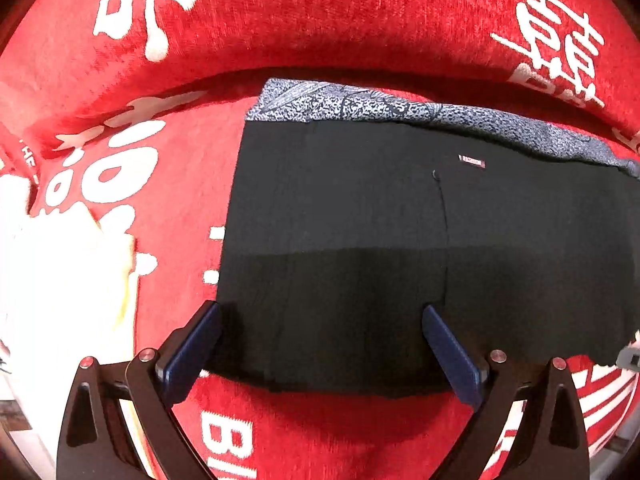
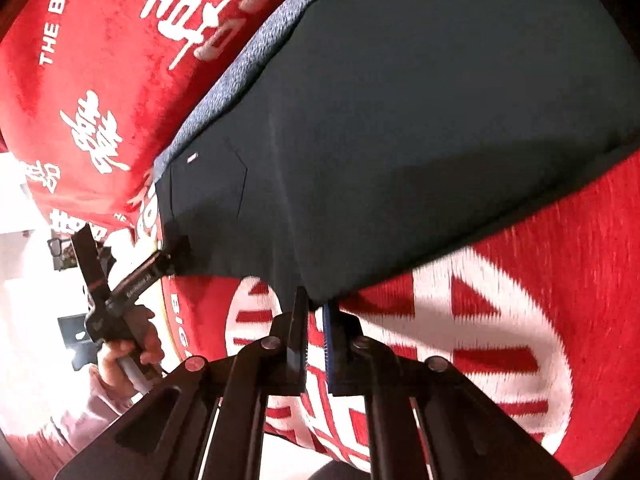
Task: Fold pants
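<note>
Black pants (image 1: pixel 400 240) lie flat on the red blanket (image 1: pixel 320 32), a plush spread printed with big white characters, and both grippers are down at the near hem. A blue-grey patterned cloth (image 1: pixel 360 104) peeks out along the far edge of the pants, tucked under them. There's a small pale label (image 1: pixel 472 161) on the dark fabric, toward that far edge.

Left gripper (image 1: pixel 320 324): jaws spread wide, straddling the near left corner of the pants, one blue pad just off the side edge, the other standing over the black cloth. Nothing pinched there. From the right wrist view that same tool shows at the pants' corner, a person's hand (image 2: pixel 128 354) wrapped around its handle, a pink sleeve (image 2: pixel 80 412) behind it.

Right gripper (image 2: pixel 316 300): fingers pressed nearly together, and the near edge of the pants dips right in between the tips, a small fold of black cloth caught there. That corner of the garment looks lifted slightly off the blanket, the white-and-red print showing beneath it.
</note>
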A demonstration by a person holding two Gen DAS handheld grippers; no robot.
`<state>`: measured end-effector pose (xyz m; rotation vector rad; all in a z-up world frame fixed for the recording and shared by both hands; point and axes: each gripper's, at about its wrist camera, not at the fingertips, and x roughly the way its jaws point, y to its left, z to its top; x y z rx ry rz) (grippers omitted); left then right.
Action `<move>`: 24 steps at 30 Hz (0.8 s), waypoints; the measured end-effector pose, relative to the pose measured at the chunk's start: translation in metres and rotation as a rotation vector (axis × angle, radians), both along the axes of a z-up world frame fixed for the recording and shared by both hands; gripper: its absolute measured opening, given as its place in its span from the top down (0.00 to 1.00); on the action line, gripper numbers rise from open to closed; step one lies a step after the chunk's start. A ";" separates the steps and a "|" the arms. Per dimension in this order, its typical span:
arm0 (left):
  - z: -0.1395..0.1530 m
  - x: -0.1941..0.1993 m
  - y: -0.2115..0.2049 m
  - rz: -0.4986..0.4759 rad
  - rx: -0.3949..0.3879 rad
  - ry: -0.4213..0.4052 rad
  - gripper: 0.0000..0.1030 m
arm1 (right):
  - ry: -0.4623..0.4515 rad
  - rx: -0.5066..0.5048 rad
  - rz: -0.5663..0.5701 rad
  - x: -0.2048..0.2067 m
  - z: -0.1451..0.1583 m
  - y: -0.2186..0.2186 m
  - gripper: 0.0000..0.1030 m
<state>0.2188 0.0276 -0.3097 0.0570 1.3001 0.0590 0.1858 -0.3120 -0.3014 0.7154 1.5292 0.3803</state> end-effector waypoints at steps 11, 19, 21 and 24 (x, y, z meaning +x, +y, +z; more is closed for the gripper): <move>0.002 0.026 -0.048 -0.066 0.050 -0.045 0.03 | -0.183 -0.270 0.213 0.064 0.034 -0.010 0.66; -0.005 -0.002 -0.032 -0.049 0.001 -0.084 0.03 | -0.197 -0.208 0.366 0.083 0.058 0.019 0.61; -0.004 -0.003 -0.030 -0.035 -0.015 -0.088 0.03 | -0.282 -0.187 0.461 0.121 0.072 0.072 0.46; -0.006 -0.005 -0.026 -0.019 -0.034 -0.112 0.03 | -0.366 -0.181 0.577 0.163 0.074 0.141 0.46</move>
